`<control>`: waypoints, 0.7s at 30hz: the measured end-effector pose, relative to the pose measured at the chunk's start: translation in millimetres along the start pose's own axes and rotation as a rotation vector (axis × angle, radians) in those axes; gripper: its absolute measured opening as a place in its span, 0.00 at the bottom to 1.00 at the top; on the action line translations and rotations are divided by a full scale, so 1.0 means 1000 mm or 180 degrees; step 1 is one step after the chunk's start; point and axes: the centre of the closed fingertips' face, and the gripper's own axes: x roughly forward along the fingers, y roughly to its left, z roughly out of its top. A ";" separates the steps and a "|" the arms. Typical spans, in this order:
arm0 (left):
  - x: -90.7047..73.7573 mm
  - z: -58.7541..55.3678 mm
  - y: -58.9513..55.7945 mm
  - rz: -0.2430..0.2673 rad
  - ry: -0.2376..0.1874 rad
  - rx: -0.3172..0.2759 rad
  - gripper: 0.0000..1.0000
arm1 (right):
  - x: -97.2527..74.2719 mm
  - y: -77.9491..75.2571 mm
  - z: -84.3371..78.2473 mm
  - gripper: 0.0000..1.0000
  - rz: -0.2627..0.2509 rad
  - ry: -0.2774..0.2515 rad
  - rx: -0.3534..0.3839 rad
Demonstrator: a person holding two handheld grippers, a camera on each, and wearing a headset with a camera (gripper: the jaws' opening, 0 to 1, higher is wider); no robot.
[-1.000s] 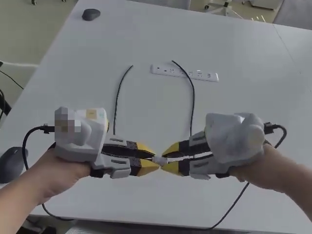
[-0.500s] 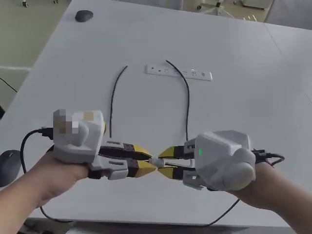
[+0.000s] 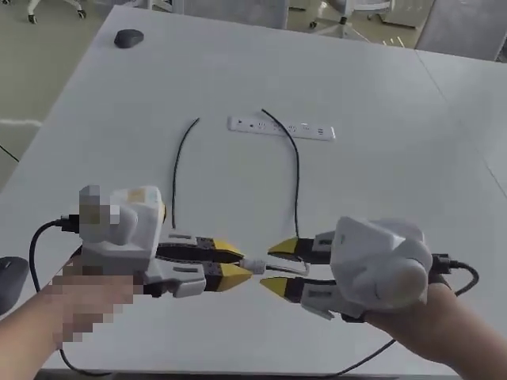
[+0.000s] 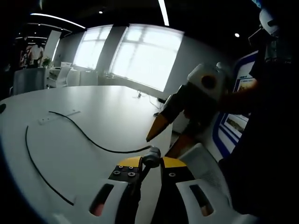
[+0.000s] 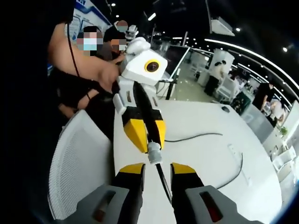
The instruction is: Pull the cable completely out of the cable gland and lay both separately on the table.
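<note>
While pinched in the left gripper [image 3: 240, 266], a pale cable gland [image 3: 254, 264], its black cable [image 5: 161, 180] inside the spread right gripper [image 3: 268, 267].

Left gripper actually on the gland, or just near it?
Touching. Right gripper view: the left gripper has its yellow jaws shut on the gland, with no gap between them.

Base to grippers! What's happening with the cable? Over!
Left gripper shut on cable gland. Right gripper open, jaws either side of cable. Cable not yet out. Power strip far back, no obstacle.
</note>
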 end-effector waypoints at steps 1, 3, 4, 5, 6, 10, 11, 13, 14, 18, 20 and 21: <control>-0.001 0.001 0.000 0.0006 -0.0016 -0.0009 0.16 | -0.001 -0.002 -0.004 0.14 -0.0085 0.0029 -0.0075; -0.001 0.003 0.000 0.0023 -0.0045 -0.0031 0.16 | 0.000 0.001 -0.007 0.10 -0.0114 0.0059 -0.0083; -0.002 0.003 0.001 0.0031 -0.0051 -0.0044 0.16 | 0.000 0.001 -0.009 0.10 -0.0147 0.0094 -0.0081; -0.002 0.004 0.001 0.0042 -0.0055 -0.0052 0.16 | -0.001 -0.003 -0.011 0.10 -0.0257 0.0138 -0.0135; -0.002 0.004 0.001 0.0051 -0.0055 -0.0046 0.16 | -0.001 -0.005 -0.011 0.10 -0.0323 0.0157 -0.0174; -0.001 0.004 0.001 0.0062 -0.0057 -0.0035 0.16 | 0.002 -0.003 -0.004 0.09 -0.0478 0.0110 -0.0157; 0.000 0.003 0.000 0.0068 -0.0051 -0.0012 0.16 | 0.003 -0.005 -0.004 0.09 -0.0564 0.0128 -0.0255; 0.001 0.003 0.000 0.0063 -0.0038 -0.0015 0.16 | 0.004 -0.003 -0.003 0.08 -0.0588 0.0129 -0.0286; 0.002 0.003 -0.001 0.0060 -0.0037 -0.0011 0.16 | 0.006 -0.002 -0.003 0.07 -0.0586 0.0135 -0.0290; 0.004 0.003 -0.003 0.0064 -0.0040 -0.0001 0.16 | 0.007 -0.002 -0.004 0.02 -0.0633 0.0175 -0.0338; 0.004 0.003 -0.003 0.0069 -0.0034 0.0026 0.16 | 0.006 -0.004 -0.005 0.01 -0.0674 0.0174 -0.0296; 0.005 0.002 -0.004 0.0068 -0.0023 0.0053 0.16 | 0.006 -0.003 -0.006 0.01 -0.0658 0.0178 -0.0263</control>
